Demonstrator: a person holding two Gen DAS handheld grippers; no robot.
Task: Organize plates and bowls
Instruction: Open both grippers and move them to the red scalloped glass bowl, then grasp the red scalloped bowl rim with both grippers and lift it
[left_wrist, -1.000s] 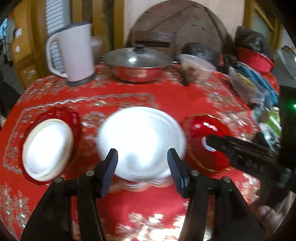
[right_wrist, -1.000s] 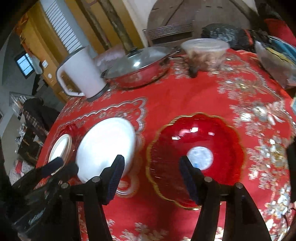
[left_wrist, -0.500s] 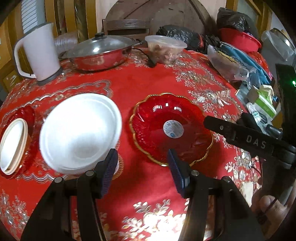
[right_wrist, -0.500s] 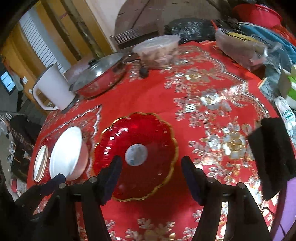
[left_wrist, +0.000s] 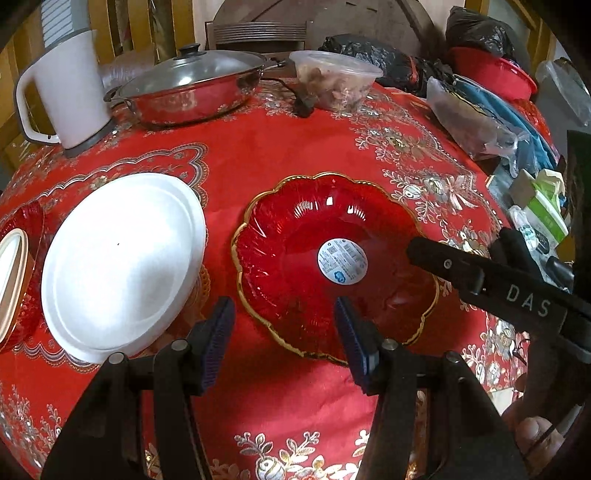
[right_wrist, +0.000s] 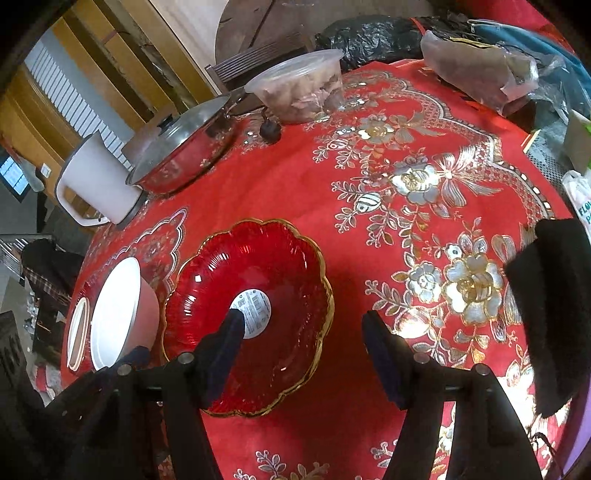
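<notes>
At the far left edge of the left wrist frame a cream bowl (left_wrist: 11, 280) sits inside a small red dish (left_wrist: 26, 236). Just right of it, left of centre, is the white bowl (left_wrist: 122, 266): smooth and stiff, probably light, glazed-looking and likely slippery, so a pinch across its rim seems the only purchase. Centre frame lies the red scalloped plate (left_wrist: 332, 258), gold-edged with a round sticker in its well, flat on the desk (left_wrist: 280, 147). It looks like thin glass or hard plastic: rigid, glossy, chip-prone at the lobes. I judge the near rim the place to take it, one pad under the lip and one above, between two scallops so it cannot swivel.

The left claw (left_wrist: 282, 339) hangs spread at lower centre, pinching nothing, its right pad over the plate's near rim. The right claw (right_wrist: 299, 350) is likewise spread and empty; its left pad lies over the plate's well near the sticker, while its right pad is over bare cloth beyond the rim, so the plate's right rim sits between them.

Against the picture a second ago, both views have swung rightward: the white bowl, then centred between the left claw's pads, now lies left, and the red plate takes the middle.
</notes>
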